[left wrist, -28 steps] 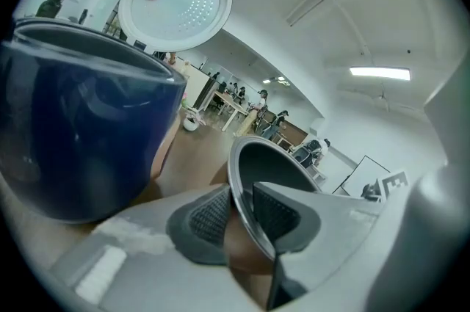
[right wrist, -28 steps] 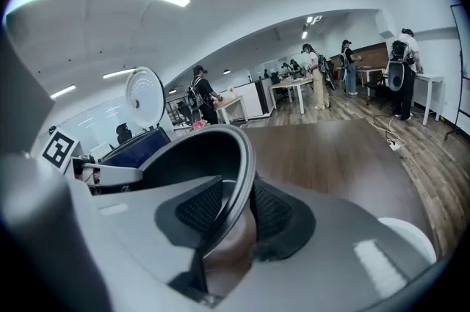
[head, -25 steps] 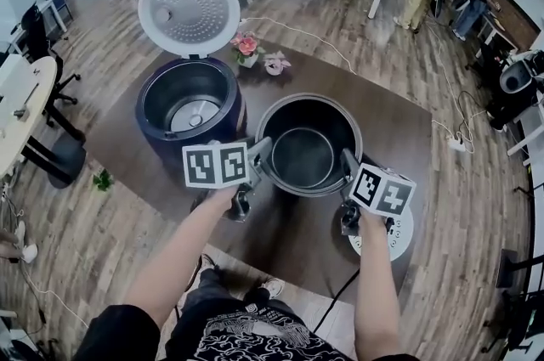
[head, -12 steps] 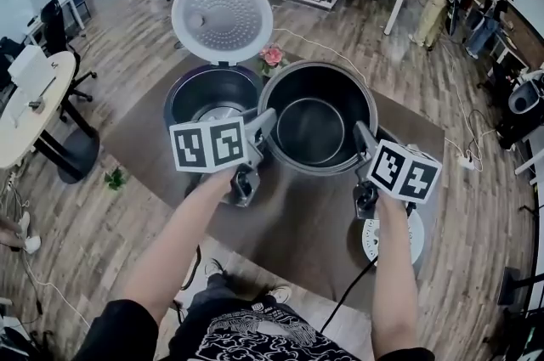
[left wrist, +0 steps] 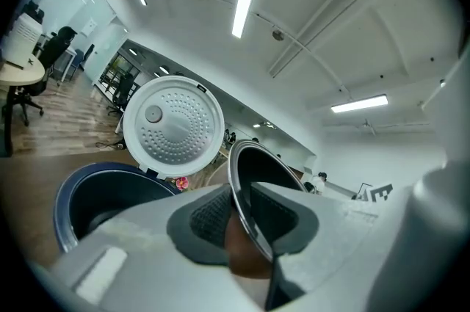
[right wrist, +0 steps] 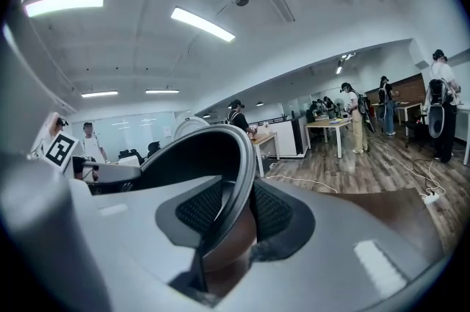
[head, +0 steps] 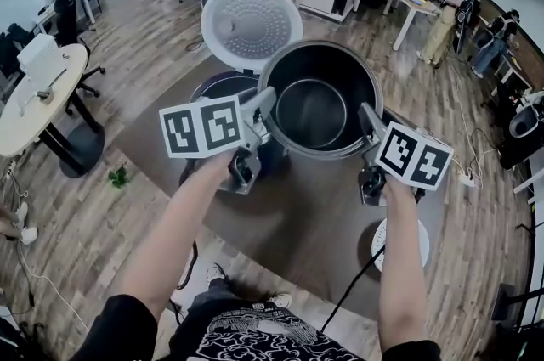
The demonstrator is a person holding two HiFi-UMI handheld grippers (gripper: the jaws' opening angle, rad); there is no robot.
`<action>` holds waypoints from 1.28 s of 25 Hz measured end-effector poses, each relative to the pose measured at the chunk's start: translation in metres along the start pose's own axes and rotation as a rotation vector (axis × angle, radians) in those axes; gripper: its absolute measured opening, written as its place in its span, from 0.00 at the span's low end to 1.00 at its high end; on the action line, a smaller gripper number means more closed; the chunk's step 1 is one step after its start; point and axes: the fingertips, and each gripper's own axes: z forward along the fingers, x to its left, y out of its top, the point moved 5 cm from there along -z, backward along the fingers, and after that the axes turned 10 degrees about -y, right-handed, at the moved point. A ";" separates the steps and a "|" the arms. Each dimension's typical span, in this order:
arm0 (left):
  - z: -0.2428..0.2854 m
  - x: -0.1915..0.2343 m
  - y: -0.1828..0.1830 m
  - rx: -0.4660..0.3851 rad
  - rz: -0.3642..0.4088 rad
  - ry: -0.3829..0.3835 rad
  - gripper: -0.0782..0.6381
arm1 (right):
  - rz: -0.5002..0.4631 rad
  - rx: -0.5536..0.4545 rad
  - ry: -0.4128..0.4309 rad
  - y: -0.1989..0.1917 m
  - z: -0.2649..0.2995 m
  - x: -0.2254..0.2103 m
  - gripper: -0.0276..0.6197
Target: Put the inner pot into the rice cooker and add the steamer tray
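Inner pot [head: 319,109] has risen and now hangs over the right side of the rice cooker [head: 219,87]. Left gripper [head: 265,104] and right gripper [head: 365,123] clamp opposite rim edges. Stiff, slick metal, likely heavy, so rim holds suit.

The inner pot [head: 320,108] is smooth glossy metal; the rice cooker [head: 218,88] glossy plastic.

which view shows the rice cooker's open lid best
The left gripper view: the lid shows nearly its whole dotted underside. The head view shows it too, its edge cut by the inner pot. The right gripper view catches only a sliver.
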 end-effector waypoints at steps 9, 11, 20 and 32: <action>-0.052 0.048 0.042 -0.075 -0.003 0.045 0.21 | -0.022 0.007 0.074 0.006 0.034 0.077 0.23; -0.063 0.060 0.049 -0.086 -0.003 0.059 0.21 | -0.020 0.015 0.088 0.003 0.043 0.093 0.24; -0.093 0.123 0.057 -0.063 -0.026 0.089 0.21 | 0.022 0.086 0.092 -0.030 0.085 0.144 0.24; -0.076 0.187 0.027 0.048 -0.063 0.080 0.21 | 0.053 0.174 -0.016 -0.085 0.123 0.147 0.24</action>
